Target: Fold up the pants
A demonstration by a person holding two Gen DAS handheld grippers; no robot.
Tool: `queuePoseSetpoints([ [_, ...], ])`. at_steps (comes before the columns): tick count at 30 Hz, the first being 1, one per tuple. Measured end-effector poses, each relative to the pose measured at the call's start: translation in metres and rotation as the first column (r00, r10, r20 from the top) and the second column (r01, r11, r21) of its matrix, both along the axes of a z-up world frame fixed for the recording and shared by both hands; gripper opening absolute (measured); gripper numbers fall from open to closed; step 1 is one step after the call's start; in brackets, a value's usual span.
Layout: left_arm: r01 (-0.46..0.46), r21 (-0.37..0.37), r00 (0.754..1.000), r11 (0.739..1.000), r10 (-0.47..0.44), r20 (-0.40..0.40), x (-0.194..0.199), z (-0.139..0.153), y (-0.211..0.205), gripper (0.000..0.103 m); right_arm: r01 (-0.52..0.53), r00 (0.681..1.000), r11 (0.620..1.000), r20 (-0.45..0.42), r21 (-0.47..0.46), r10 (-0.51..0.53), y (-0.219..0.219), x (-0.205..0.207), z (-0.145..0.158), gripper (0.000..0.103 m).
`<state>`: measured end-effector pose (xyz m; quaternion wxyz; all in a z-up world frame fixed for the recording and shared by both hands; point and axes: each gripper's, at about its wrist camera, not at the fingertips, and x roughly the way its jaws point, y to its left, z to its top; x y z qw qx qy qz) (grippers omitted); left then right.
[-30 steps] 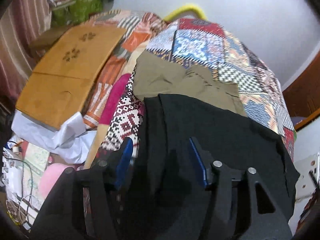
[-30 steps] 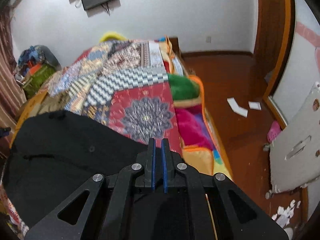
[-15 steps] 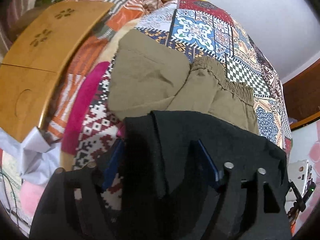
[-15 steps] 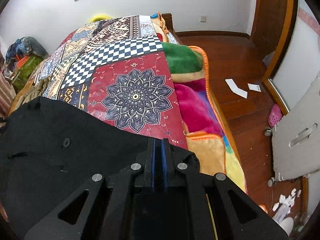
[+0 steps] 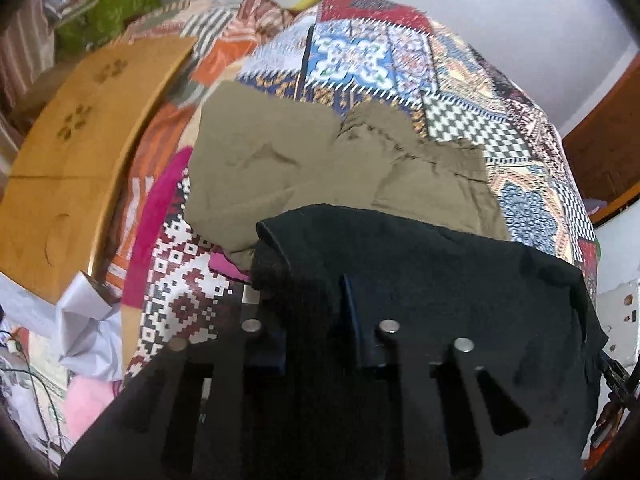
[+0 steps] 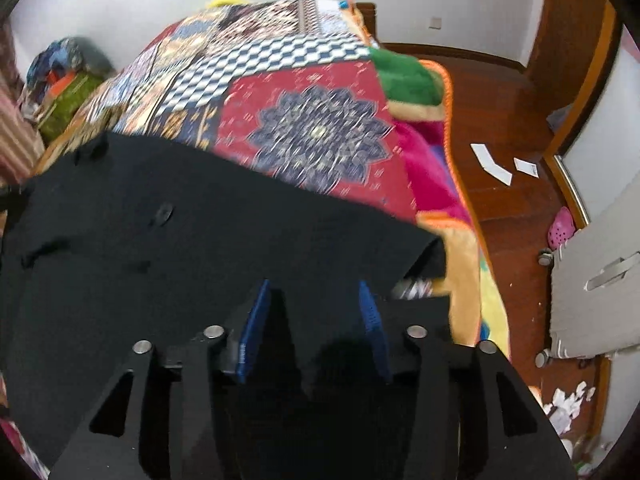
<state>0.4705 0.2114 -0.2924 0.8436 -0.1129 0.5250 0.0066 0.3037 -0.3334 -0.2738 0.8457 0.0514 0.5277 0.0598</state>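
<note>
1. From both wrist views I look down on a bed covered by a patchwork quilt (image 5: 404, 64) of red, blue and checkered printed panels, which fills most of each picture.
2. The black fabric pants (image 5: 440, 280) lie spread flat across the near end of that quilt, directly under both tools. In the right wrist view the same garment (image 6: 160, 240) shows a small dark button on its upper face, and its near right corner sits close to the edge of the bed.
3. A pair of olive-khaki cloth pants (image 5: 304, 168) lies crumpled on the quilt just beyond the black pair, whose far edge overlaps it.
4. A curved, light wooden board (image 5: 72, 168) with flower-shaped cut-outs rests at the left side of the bed, well apart from the garments.
5. A pink and green fleece blanket (image 6: 424, 152) hangs off the right edge of the bed above the dark wooden floor (image 6: 500, 128).
6. My left gripper (image 5: 310, 308) has just been closing. Its jaws now stand near together, with a raised fold at the left edge of the black pants between them. The dark cloth hides the left pad, so I cannot tell for sure that it is pinched.
7. My right gripper (image 6: 312, 304) has just been opening. Its blue-padded fingers (image 6: 256, 328) stand spread apart over the black pants, with flat cloth showing between them and neither pad pressing on it.
8. Two white paper scraps (image 6: 492, 164) lie on the floor.
</note>
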Motion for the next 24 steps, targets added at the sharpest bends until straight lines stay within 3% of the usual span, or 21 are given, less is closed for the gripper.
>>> queuePoseSetpoints([
  [5, 0.014, 0.006, 0.998, 1.0, -0.014, 0.068, -0.019, 0.027, -0.01, 0.013, -0.041, 0.999, 0.999, -0.021, -0.011, 0.041, 0.013, -0.019, 0.0, 0.059],
  [9, 0.029, 0.009, 0.992, 1.0, -0.029, 0.12, -0.038, 0.048, -0.018, 0.012, -0.077, 0.996, 0.996, -0.037, -0.038, 0.076, 0.024, -0.029, -0.002, 0.073],
  [20, 0.055, 0.054, 0.988, 0.997, -0.062, 0.144, -0.058, 0.06, -0.032, 0.012, -0.047, 0.999, 0.98, 0.01, -0.193, 0.05, 0.03, -0.021, -0.004, 0.07],
  [23, 0.054, 0.064, 0.988, 0.996, -0.063, 0.14, -0.057, 0.058, -0.032, 0.012, -0.039, 0.998, 0.974, 0.045, -0.225, 0.051, 0.031, -0.018, 0.0, 0.068],
  [24, 0.054, 0.066, 0.988, 0.996, -0.063, 0.139, -0.058, 0.056, -0.033, 0.012, -0.053, 0.997, 0.971, 0.047, -0.233, 0.066, 0.032, -0.016, 0.0, 0.062],
])
